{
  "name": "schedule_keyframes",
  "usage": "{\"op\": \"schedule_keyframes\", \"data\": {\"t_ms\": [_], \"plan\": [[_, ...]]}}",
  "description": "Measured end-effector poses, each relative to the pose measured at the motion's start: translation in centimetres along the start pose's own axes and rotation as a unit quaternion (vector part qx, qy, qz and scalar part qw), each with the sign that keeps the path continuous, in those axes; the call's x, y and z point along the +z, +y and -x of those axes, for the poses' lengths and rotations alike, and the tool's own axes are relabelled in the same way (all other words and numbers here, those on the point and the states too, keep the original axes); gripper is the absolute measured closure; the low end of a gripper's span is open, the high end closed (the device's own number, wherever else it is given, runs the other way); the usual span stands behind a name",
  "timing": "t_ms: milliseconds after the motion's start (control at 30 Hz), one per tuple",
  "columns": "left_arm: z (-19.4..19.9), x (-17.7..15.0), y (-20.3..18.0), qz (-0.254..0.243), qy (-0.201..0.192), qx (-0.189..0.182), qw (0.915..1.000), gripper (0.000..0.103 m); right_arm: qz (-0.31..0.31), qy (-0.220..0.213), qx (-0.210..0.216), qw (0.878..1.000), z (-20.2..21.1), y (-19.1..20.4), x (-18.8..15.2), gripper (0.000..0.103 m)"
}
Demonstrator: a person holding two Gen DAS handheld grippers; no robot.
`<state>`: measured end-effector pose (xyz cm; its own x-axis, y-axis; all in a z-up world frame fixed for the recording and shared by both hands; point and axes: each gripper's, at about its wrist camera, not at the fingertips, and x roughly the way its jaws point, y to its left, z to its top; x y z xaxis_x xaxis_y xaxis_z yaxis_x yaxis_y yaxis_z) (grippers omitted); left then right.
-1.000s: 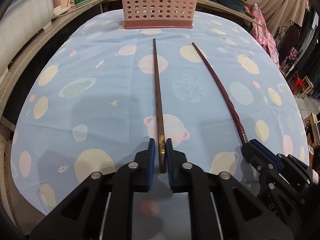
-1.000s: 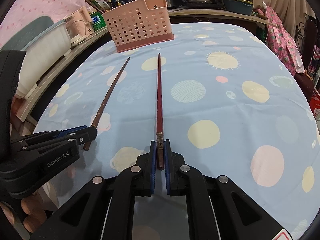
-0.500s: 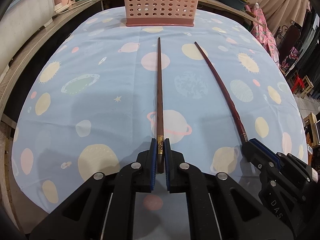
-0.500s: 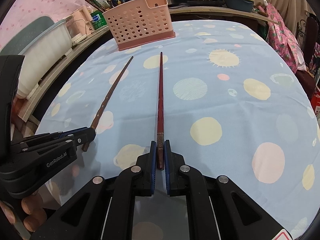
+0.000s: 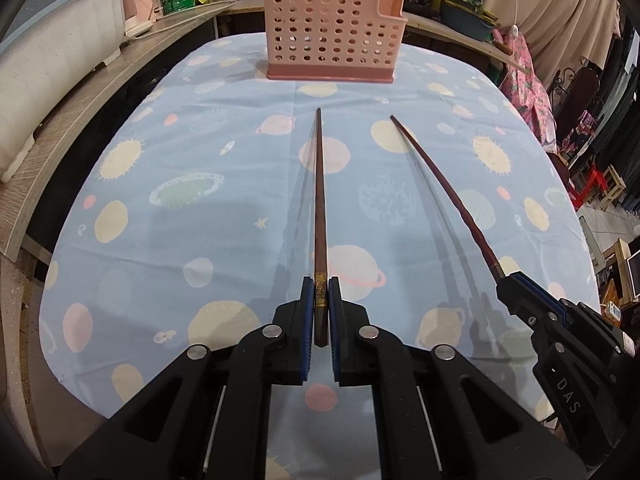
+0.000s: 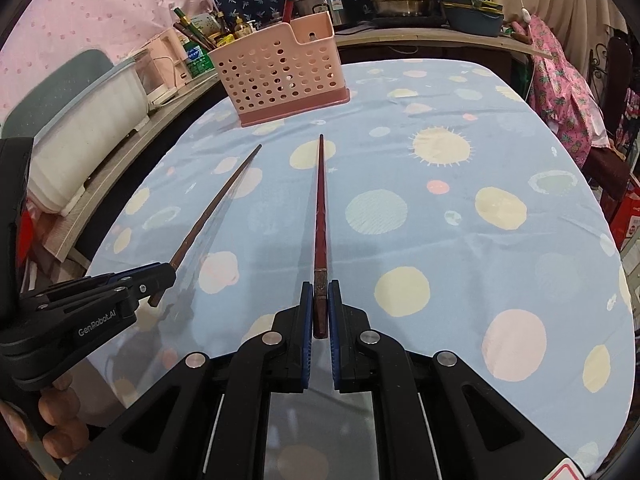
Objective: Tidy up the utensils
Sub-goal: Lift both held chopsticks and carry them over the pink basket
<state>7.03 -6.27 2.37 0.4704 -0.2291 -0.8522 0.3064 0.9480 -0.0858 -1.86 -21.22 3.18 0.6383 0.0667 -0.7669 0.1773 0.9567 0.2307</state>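
A brown chopstick [image 5: 320, 216] is pinched by the left gripper [image 5: 320, 300], a red chopstick [image 6: 321, 208] by the right gripper [image 6: 320, 300]; both are aimed toward the pink basket [image 5: 334, 36].

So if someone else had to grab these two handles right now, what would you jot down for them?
Left gripper: jaws shut on the brown chopstick, gripped at its thick end, tip pointing at the pink basket.
Right gripper: jaws shut on the red chopstick, same grip, same heading.
Both sticks look lifted just above the blue tablecloth, judging by their shadows.
The basket stands at the far end of the table; some utensils already stick out of it.
Done: both chopsticks gripped.
Left: carry them forward and drop them into the basket.
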Motion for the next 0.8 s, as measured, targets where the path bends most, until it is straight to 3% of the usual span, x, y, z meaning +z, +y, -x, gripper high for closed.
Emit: {"op": "schedule_keyframes", "data": {"t_ms": [400,800], "plan": [[4.5,2.8,1.0,0.024,-0.054,-0.023,0.9980,0.096,-0.004,-0.065,-0.002,0.998,3.7,-0.7,3.7,0.096],[8.7,8.2,2.5,0.039,-0.130,-0.023,0.9905,0.096,-0.009,-0.157,-0.001,0.988,7.7,-1.1,10.4,0.096]]}}
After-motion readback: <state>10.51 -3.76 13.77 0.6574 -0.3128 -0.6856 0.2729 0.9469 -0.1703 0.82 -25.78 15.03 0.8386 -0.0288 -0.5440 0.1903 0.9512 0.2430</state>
